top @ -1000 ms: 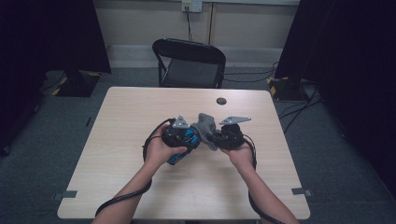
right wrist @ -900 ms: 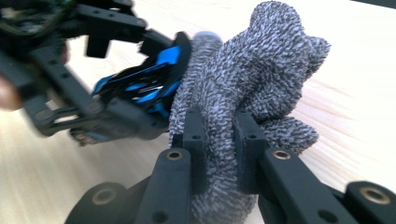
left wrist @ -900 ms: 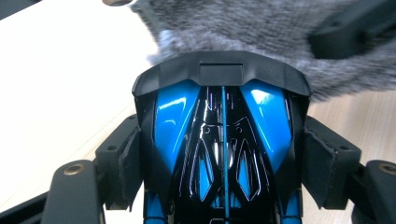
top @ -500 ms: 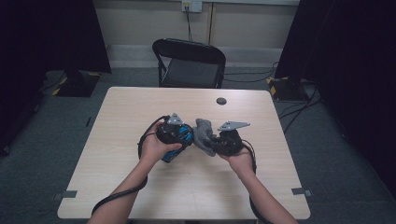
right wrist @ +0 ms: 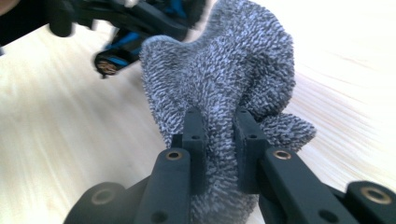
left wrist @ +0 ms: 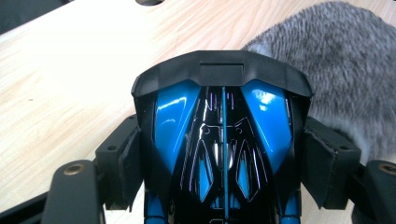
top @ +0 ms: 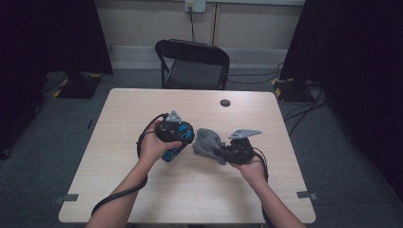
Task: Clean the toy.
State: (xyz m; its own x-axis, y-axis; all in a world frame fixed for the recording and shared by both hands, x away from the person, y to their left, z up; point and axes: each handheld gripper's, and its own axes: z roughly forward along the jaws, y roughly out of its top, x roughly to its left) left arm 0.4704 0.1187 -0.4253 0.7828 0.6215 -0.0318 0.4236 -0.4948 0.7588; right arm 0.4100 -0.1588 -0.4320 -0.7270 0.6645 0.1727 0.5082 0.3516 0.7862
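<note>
One blue-and-black toy car (top: 174,141) is clamped between the pads of the left gripper (top: 172,137), left of the table's middle; in the left gripper view the car (left wrist: 223,140) is seen nose forward, pressed on both flanks. One grey fuzzy cloth (top: 209,145) is found just to the right of the car, touching or nearly touching it; which cannot be told from above. In the left gripper view the cloth (left wrist: 336,70) is seen close beyond the car's nose, on the right. The cloth's near edge is pinched by the right gripper (top: 227,153), whose jaws are drawn nearly together on the fabric (right wrist: 224,88), as is shown in the right gripper view.

Two grippers, one car and one cloth are counted, plus one small dark disc (top: 225,102) near the far edge of the table (top: 119,190). One black folding chair (top: 192,64) is placed behind that edge. Bare wood is left on all sides of the hands, widest toward the near edge and the left edge; the right edge is somewhat closer to the right gripper.
</note>
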